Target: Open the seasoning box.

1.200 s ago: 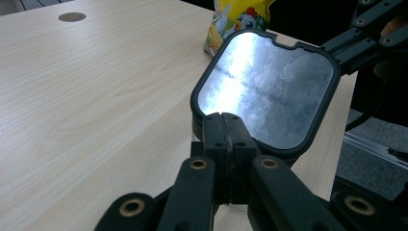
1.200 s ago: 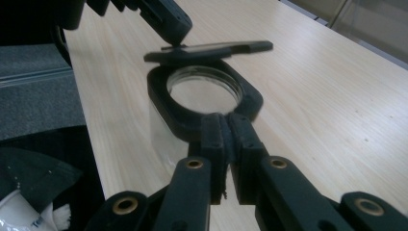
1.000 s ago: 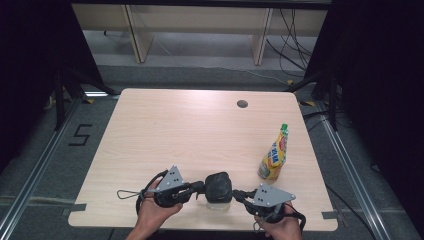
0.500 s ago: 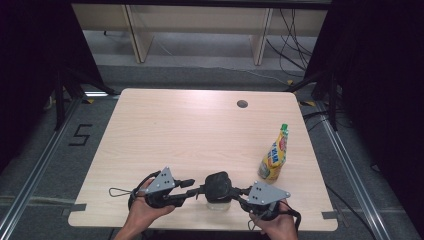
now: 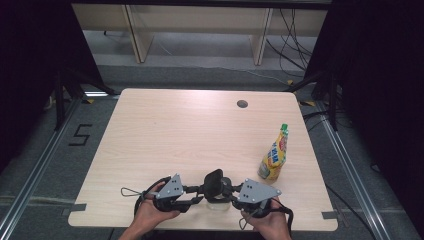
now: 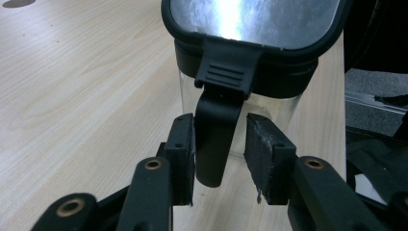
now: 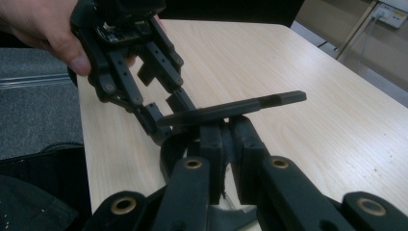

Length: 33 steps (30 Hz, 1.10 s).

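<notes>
While right tongs [image 7: 226, 144] stay clamped on jar [image 6: 240, 103] latch, lid [image 5: 214, 182] now raised, left tongs [image 6: 219, 154] seemingly loose around opposite clip [image 6: 219, 130].

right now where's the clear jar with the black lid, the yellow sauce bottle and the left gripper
clear jar with the black lid [image 6: 284, 103], left gripper view, glass wall under the lid
yellow sauce bottle [image 5: 273, 161], high view, label
left gripper [image 6: 220, 161], left gripper view, between its fingertips

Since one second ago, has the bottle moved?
No. The bottle stands at the same place, to the right of the table hole and nearer than it.
</notes>
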Each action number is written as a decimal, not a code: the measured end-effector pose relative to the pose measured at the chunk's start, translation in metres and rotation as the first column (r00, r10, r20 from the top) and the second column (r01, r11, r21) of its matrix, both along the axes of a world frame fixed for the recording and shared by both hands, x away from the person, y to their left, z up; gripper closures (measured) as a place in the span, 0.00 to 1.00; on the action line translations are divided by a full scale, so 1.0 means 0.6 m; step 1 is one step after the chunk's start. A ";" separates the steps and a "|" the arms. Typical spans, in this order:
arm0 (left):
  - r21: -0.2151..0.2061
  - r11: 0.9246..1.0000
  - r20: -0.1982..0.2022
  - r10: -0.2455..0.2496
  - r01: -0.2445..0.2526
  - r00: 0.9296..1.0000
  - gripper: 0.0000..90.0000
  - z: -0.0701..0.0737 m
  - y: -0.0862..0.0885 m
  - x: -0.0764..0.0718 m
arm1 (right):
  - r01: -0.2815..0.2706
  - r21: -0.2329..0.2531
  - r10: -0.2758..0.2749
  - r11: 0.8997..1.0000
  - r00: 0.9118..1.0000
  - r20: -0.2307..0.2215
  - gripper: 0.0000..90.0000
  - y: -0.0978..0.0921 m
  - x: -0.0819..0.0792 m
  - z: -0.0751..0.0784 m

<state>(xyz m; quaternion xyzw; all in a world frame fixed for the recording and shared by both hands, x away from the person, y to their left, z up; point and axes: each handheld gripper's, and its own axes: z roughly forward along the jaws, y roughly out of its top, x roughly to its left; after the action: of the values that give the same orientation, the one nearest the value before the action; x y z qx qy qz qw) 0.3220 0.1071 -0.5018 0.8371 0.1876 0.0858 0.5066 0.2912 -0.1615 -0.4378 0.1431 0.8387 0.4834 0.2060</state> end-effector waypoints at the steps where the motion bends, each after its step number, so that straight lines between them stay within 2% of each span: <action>1: 0.011 1.000 0.015 -0.005 0.005 1.000 0.71 0.000 0.000 0.001 | -0.004 -0.003 0.004 1.000 1.000 -0.006 0.95 0.003 0.000 0.001; 2: 0.018 1.000 0.027 -0.005 0.005 1.000 0.72 0.000 0.000 0.002 | -0.008 0.001 0.008 1.000 1.000 -0.001 0.95 0.005 0.000 0.002; 5: 0.002 1.000 0.005 0.003 -0.003 1.000 0.79 0.001 0.002 0.003 | -0.018 0.002 0.018 1.000 1.000 -0.005 0.95 0.012 0.001 0.005; 7: 0.015 1.000 0.023 -0.007 0.007 1.000 0.80 0.001 0.003 0.004 | -0.020 0.007 0.019 1.000 1.000 0.005 0.95 0.016 0.003 0.007; 8: 0.016 1.000 0.023 -0.008 0.007 1.000 0.80 0.001 0.003 0.004 | -0.027 0.004 0.026 1.000 0.999 0.018 0.95 0.019 0.005 0.008; 9: 0.004 1.000 0.019 0.003 -0.003 1.000 0.80 0.000 0.001 0.002 | -0.025 0.006 0.025 1.000 1.000 0.005 0.95 0.022 0.004 0.008; 11: 0.006 1.000 0.014 0.007 -0.007 1.000 0.81 0.000 0.001 0.001 | -0.029 0.003 0.029 1.000 1.000 0.000 0.95 0.028 0.004 0.008; 17: 0.010 1.000 0.018 0.005 -0.006 1.000 0.81 0.001 0.001 0.001 | -0.050 -0.002 0.050 0.999 0.999 0.011 0.95 0.049 0.008 0.011; 20: 0.023 1.000 0.032 0.002 -0.003 0.999 0.81 0.001 0.001 0.001 | -0.061 -0.008 0.061 0.998 0.998 0.011 0.95 0.062 0.010 0.012; 23: 0.026 1.000 0.024 0.010 -0.011 1.000 0.81 0.001 0.001 -0.001 | -0.072 -0.012 0.072 0.997 0.997 0.010 0.95 0.072 0.014 0.012; 24: 0.039 0.999 0.028 0.013 -0.014 1.000 0.81 0.001 0.002 -0.001 | -0.077 -0.010 0.077 0.997 0.997 0.007 0.95 0.075 0.015 0.011; 26: 0.034 0.999 0.034 0.017 -0.018 0.999 0.81 0.001 0.001 -0.003 | -0.087 -0.011 0.087 0.996 0.996 0.003 0.95 0.078 0.017 0.011; 28: 0.034 0.999 0.024 0.037 -0.038 0.999 0.81 0.001 -0.002 -0.008 | -0.087 -0.013 0.087 0.996 0.996 -0.007 0.96 0.083 0.018 0.010; 29: 0.056 0.998 0.044 0.027 -0.029 0.999 0.81 0.003 -0.001 -0.006 | -0.091 -0.015 0.091 0.996 0.996 -0.008 0.96 0.084 0.018 0.009; 31: 0.063 0.997 0.040 0.045 -0.048 0.998 0.81 0.004 -0.002 -0.010 | -0.091 -0.017 0.091 0.996 0.996 -0.006 0.96 0.087 0.018 0.008; 33: 0.069 0.997 0.049 0.034 -0.037 0.998 0.81 0.004 -0.001 -0.007 | -0.096 -0.015 0.096 0.995 0.995 -0.009 0.96 0.091 0.018 0.006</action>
<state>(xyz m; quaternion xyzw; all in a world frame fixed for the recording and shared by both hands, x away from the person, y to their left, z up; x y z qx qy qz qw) 0.3175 0.1065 -0.4993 0.8486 0.1872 0.1215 0.4796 0.3023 -0.1068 -0.4344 0.1030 0.8490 0.4859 0.1802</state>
